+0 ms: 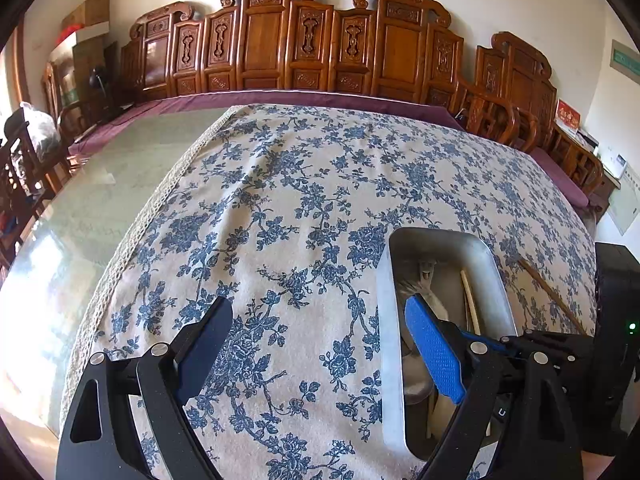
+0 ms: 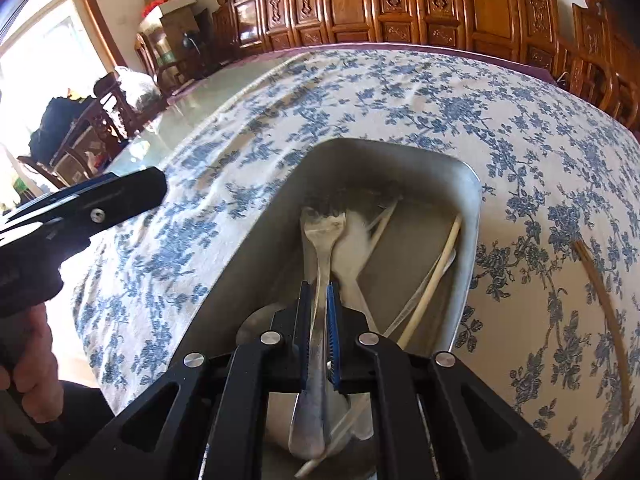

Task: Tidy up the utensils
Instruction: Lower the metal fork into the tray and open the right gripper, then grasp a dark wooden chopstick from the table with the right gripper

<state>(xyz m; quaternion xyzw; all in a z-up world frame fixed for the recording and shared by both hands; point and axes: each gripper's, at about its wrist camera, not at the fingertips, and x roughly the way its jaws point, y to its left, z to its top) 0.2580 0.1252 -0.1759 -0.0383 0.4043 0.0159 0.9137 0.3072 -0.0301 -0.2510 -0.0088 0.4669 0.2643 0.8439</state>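
Observation:
A metal tray (image 2: 470,216) sits on the floral tablecloth and holds a metal fork (image 2: 323,232), a pale chopstick (image 2: 436,276), a white spoon and other utensils. My right gripper (image 2: 319,292) is shut on the fork's handle inside the tray, tines pointing away. One wooden chopstick (image 2: 604,304) lies on the cloth right of the tray. My left gripper (image 1: 320,312) is open and empty above the cloth, left of the tray (image 1: 386,320); its right finger overlaps the tray's rim. The right gripper body (image 1: 616,320) shows at the left wrist view's right edge.
The floral cloth (image 1: 300,184) covers most of a glass-topped table (image 1: 92,200). Carved wooden chairs (image 1: 280,40) line the far side. Boxes and furniture stand at the far left by a window.

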